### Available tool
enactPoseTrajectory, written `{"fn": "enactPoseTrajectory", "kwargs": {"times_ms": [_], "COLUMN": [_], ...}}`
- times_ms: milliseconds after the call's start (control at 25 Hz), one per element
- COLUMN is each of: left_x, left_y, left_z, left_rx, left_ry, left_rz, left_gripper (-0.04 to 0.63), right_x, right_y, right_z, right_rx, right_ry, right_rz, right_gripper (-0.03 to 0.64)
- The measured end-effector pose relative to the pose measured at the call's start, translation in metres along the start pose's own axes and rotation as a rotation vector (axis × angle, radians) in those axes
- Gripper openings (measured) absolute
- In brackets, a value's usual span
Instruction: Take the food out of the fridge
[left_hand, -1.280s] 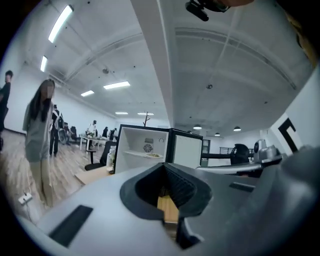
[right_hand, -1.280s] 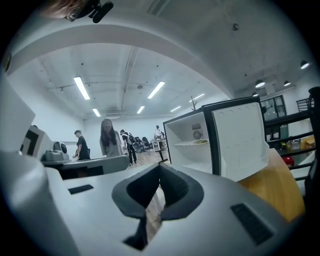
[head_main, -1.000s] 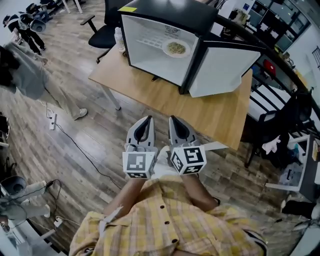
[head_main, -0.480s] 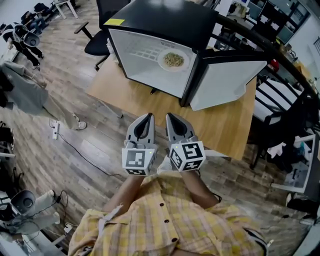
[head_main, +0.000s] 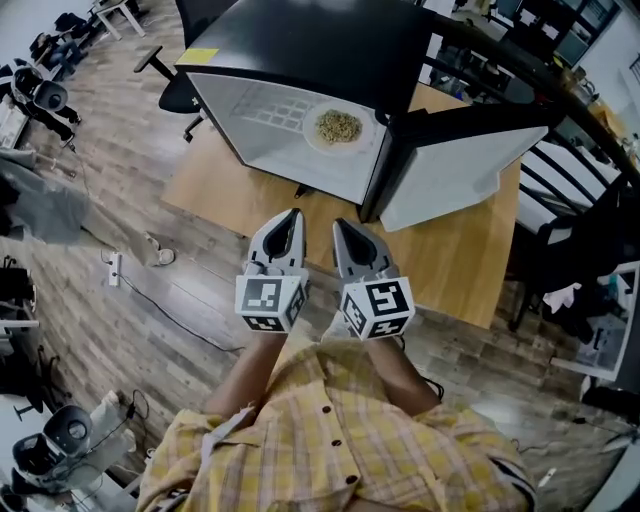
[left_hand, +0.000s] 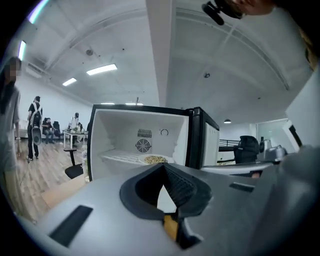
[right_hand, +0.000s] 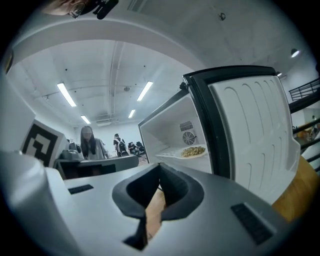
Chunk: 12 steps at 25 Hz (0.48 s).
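A black mini fridge (head_main: 320, 45) with a white inside stands open on a wooden table (head_main: 445, 255); its door (head_main: 455, 165) is swung out to the right. On the shelf inside lies a white plate of food (head_main: 338, 127), also visible in the left gripper view as the plate (left_hand: 154, 159) and in the right gripper view as the plate (right_hand: 193, 151). My left gripper (head_main: 292, 215) and right gripper (head_main: 338, 223) are side by side, held over the table's near edge, short of the fridge. Both point at the fridge, jaws closed to a tip with nothing between them.
A black office chair (head_main: 172, 78) stands left of the table. Cables (head_main: 170, 310) and a power strip (head_main: 113, 268) lie on the wood floor at my left. People (left_hand: 35, 127) stand far off in the room. Shelving and dark furniture (head_main: 590, 230) crowd the right side.
The fridge and table have come nearer in the head view. Both grippers have moved forward together, from over the floor to the table's near edge; their jaws stay as they were.
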<state>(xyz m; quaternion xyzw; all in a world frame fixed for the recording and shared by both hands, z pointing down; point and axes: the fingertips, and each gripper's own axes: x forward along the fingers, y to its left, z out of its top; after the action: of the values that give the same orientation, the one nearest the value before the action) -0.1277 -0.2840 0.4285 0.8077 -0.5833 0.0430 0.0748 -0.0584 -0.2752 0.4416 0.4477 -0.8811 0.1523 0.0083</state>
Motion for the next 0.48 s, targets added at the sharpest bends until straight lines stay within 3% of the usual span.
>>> {"fn": "enactPoseTrajectory", "kwargs": {"times_ms": [280,480], "left_x": [0.049,0.074], "left_y": [0.010,0.019], "left_z": [0.004,-0.006], "left_rx": [-0.001,-0.085], "left_ry": [0.011,0.055], "left_rz": [-0.070,-0.130], "left_gripper": [0.006,0.006], "right_x": [0.014,0.029], "right_y": [-0.023,-0.025], "right_z": [-0.007,0.004], "right_rx": [-0.004,-0.025], "right_ry": [0.028,0.025], "right_rz": [-0.065,-0.112], "right_gripper": [0.008,0.008]}}
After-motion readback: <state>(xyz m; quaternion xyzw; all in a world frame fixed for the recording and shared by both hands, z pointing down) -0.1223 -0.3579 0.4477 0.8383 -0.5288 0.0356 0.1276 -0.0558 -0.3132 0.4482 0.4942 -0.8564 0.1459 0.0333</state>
